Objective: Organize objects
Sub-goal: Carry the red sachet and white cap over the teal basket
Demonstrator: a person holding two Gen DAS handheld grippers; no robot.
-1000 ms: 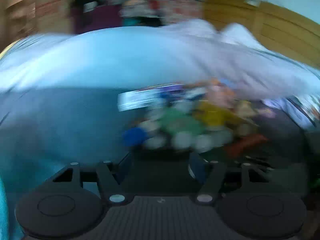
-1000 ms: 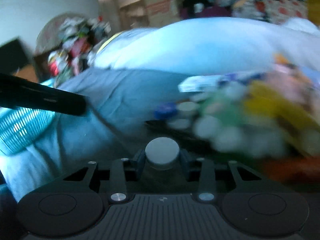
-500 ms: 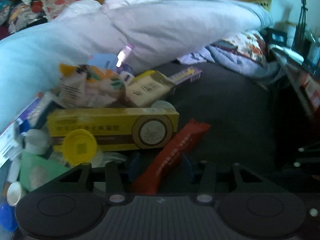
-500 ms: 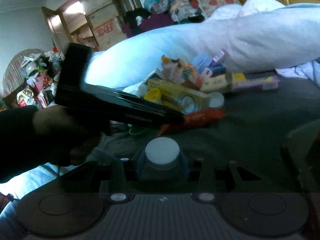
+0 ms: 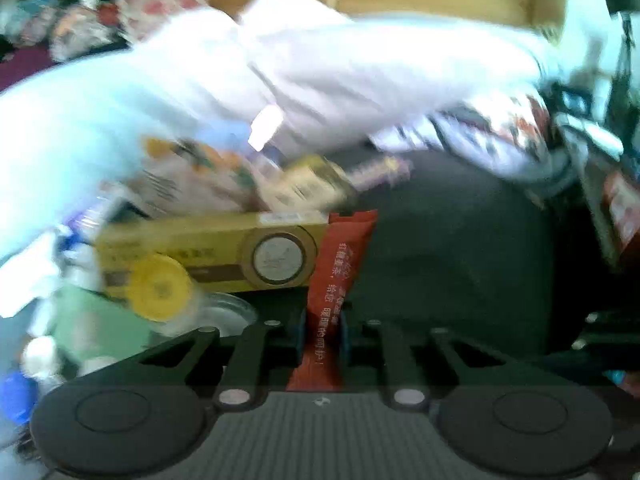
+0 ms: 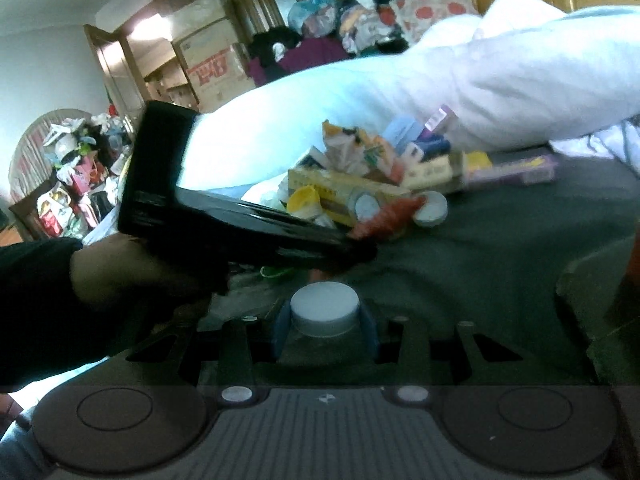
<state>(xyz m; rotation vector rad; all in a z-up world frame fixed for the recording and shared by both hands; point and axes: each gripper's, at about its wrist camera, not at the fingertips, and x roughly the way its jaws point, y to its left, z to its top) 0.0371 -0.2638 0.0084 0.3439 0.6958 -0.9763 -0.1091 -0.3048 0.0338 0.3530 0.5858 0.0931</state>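
The red sachet, long and flat with white Chinese print, lies on the dark bedsheet at the right end of the pile, touching the yellow carton. Its near end sits pinched between the pads of the left claw, which is pressed together on it. One yellow round lid rests against the carton's left part. Half a second ago the left claw's fingers stood spread on either side of the sachet; now they clamp it. The right claw pinches one white-capped bottle, unchanged. From the right wrist view, a hand carries the left claw's black body to the sachet.
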